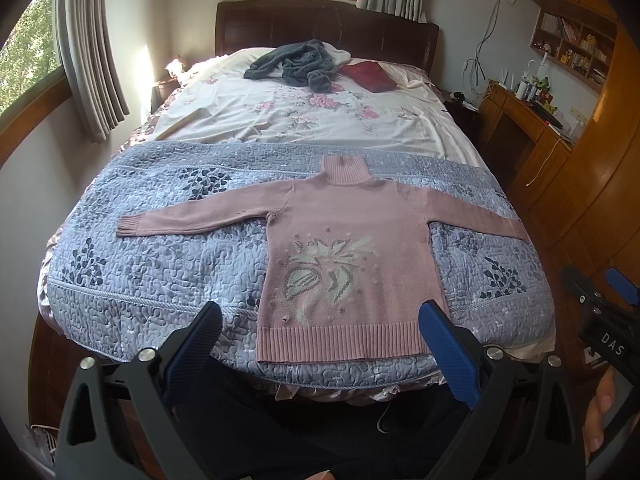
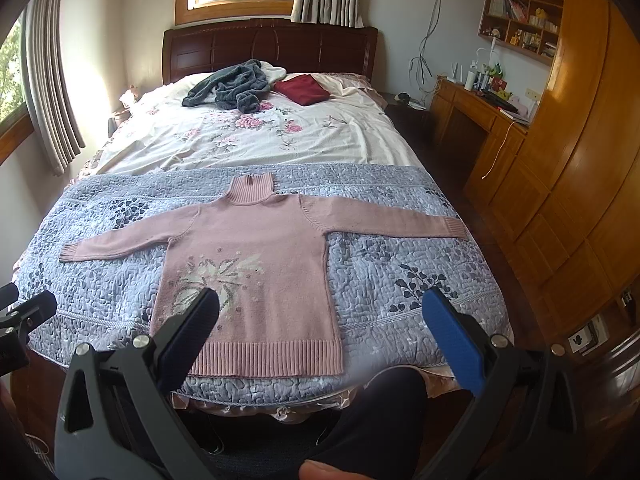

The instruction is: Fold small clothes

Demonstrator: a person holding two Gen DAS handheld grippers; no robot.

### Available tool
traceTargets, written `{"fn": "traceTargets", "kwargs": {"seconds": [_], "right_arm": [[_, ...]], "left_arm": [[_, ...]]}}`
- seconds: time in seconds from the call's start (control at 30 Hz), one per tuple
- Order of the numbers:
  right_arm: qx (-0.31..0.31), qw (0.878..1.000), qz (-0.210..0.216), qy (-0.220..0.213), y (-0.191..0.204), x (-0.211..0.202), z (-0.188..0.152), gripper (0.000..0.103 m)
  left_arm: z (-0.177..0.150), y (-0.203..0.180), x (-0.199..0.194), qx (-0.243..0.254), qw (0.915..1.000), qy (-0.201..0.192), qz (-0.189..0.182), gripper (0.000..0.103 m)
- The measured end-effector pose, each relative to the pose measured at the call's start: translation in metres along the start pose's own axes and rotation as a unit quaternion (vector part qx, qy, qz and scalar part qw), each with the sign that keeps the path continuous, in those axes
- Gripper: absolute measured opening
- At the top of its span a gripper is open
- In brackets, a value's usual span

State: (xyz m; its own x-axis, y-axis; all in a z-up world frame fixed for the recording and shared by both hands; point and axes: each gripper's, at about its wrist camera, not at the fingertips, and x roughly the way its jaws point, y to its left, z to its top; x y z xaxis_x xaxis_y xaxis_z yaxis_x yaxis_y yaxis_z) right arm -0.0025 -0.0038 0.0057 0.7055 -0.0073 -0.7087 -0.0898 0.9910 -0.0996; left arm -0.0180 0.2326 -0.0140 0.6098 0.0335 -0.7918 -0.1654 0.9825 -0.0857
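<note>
both grippers hang wide apart in the jaws and hold nothing, held back off the foot of the bed (image 1: 120, 184). one pink sweater (image 1: 344, 248) lies flat, front up, on the blue quilt (image 1: 152, 264). its hem (image 1: 340, 340) is nearest the foot edge and its collar (image 1: 344, 170) points toward the headboard (image 1: 320, 28), so its long axis runs straight away from the grippers. its sleeves spread sideways across that axis: the left sleeve (image 1: 200, 218) ends well inside the quilt, while the right sleeve (image 2: 384, 216) reaches almost to the quilt's side edge.

the left gripper (image 1: 320, 340) frames the hem between its fingers, so it sits squarely before the body. the right gripper (image 2: 320, 328) sits over the hem's right corner, nearer the right sleeve. neither touches the knit.

folding has not begun, i judge. each sleeve cuff lies outward and farther up the quilt from its own gripper, so each arm would reach forward and out to bring a sleeve in across the chest.
</note>
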Motion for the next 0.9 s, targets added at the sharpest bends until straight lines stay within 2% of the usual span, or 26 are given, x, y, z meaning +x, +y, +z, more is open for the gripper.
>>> {"fn": "traceTargets", "kwargs": {"seconds": [0.9], "right_arm": [[0.004, 1.000, -0.003, 0.003, -0.0003, 0.0075, -0.0021, 0.100]], "left_arm": [[-0.0004, 0.0052, -0.0017, -0.003, 1.0000, 0.001, 0.001, 0.099]]}}
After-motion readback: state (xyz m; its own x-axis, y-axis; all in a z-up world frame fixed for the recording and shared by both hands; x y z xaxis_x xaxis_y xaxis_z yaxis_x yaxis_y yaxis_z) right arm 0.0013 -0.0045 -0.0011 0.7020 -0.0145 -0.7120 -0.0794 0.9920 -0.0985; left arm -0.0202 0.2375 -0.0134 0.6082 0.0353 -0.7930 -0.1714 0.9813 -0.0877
